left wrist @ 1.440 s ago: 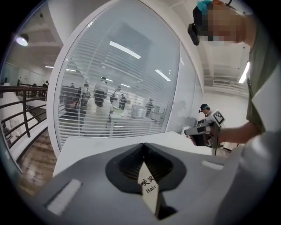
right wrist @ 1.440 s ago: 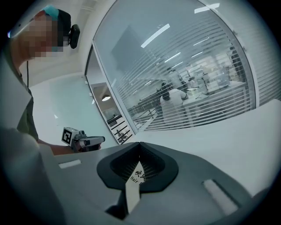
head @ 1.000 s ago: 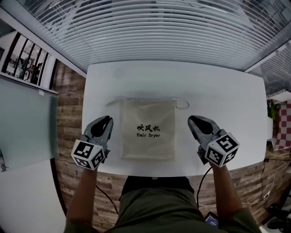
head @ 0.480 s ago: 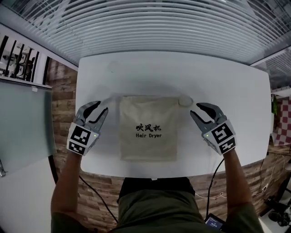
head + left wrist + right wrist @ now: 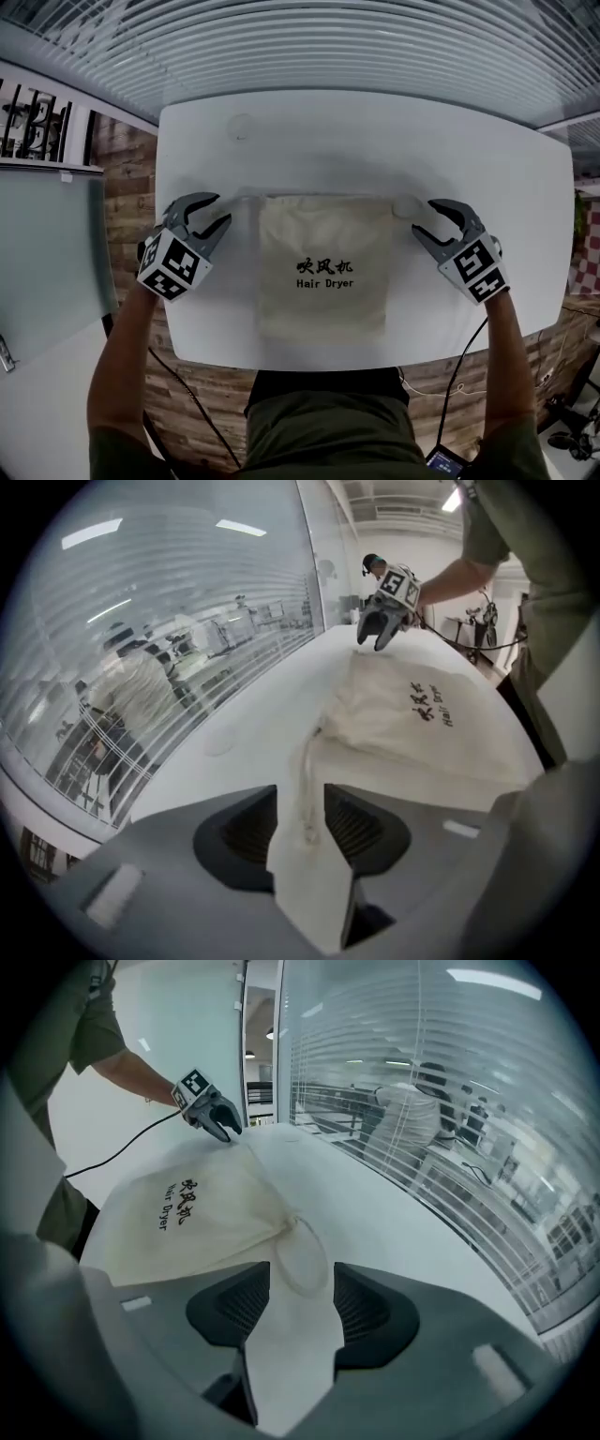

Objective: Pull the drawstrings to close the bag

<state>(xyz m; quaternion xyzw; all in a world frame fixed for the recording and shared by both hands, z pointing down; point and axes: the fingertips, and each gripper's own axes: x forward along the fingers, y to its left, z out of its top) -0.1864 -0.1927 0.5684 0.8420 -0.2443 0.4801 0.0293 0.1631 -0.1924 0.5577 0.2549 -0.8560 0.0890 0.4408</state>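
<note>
Closest to you, the bag (image 5: 323, 267) lies flat on the white table (image 5: 375, 141), with its closed bottom hem near the table's front edge and its printed face up. It looks like thin, unlined cloth: light, limp, and likely to slide over the smooth top instead of staying put, so expect it to follow whichever hand pulls harder. Further out, your grippers sit at the bag's two top corners, one on each side. The left gripper (image 5: 223, 210) has just been opening its jaws, and they stand wide apart. The left drawstring (image 5: 307, 799) runs up the gap between them, but neither pad presses on it. The right gripper (image 5: 422, 216) has likewise just been opening, and the loop of the right drawstring (image 5: 325, 1260) lies on the table between its spread jaws, ungripped. Both cords are thin, soft and pale against the table, so they can slip out of a shallow pinch. Take each one a little out from its corner, deep against the ribbed pads, and not on the cloth of the bag itself. Farthest from you is the mouth (image 5: 323, 199), which lies flat and ungathered along the top hem. I judge that an even, opposite pull should bunch it, since the cloth offers little resistance and nothing holds the bag down.
</note>
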